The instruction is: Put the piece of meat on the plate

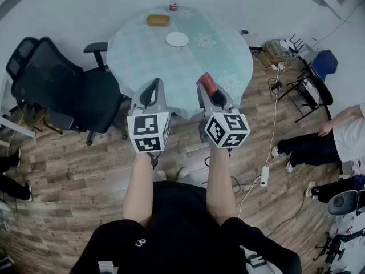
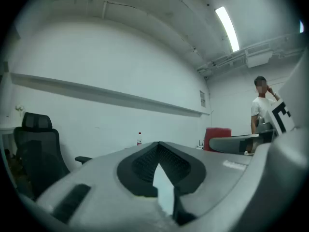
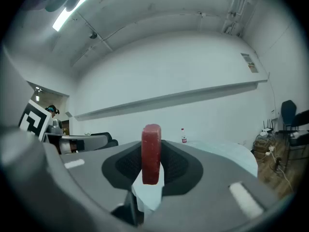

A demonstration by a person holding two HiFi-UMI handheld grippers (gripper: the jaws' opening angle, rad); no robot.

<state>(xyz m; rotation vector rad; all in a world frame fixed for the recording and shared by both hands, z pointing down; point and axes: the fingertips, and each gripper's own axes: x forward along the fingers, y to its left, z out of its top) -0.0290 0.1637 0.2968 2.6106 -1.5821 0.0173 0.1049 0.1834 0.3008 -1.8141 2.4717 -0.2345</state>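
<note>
A red piece of meat (image 1: 207, 83) (image 3: 151, 153) stands on edge between the jaws of my right gripper (image 1: 209, 88) (image 3: 151, 164), which is shut on it, level, over the near edge of the round table (image 1: 148, 61). A small white plate (image 1: 177, 39) lies empty on the teal cloth toward the far side of the table. My left gripper (image 1: 152, 84) (image 2: 158, 147) hovers beside the right one at the table's near edge, its tips together with nothing between them.
A tan block (image 1: 158, 20) and a small bottle (image 1: 174, 0) (image 3: 183, 137) sit at the table's far edge. A black office chair (image 1: 63, 87) stands left of the table. At the right are a seated person (image 1: 336, 136), cables and a power strip (image 1: 264, 176) on the wooden floor.
</note>
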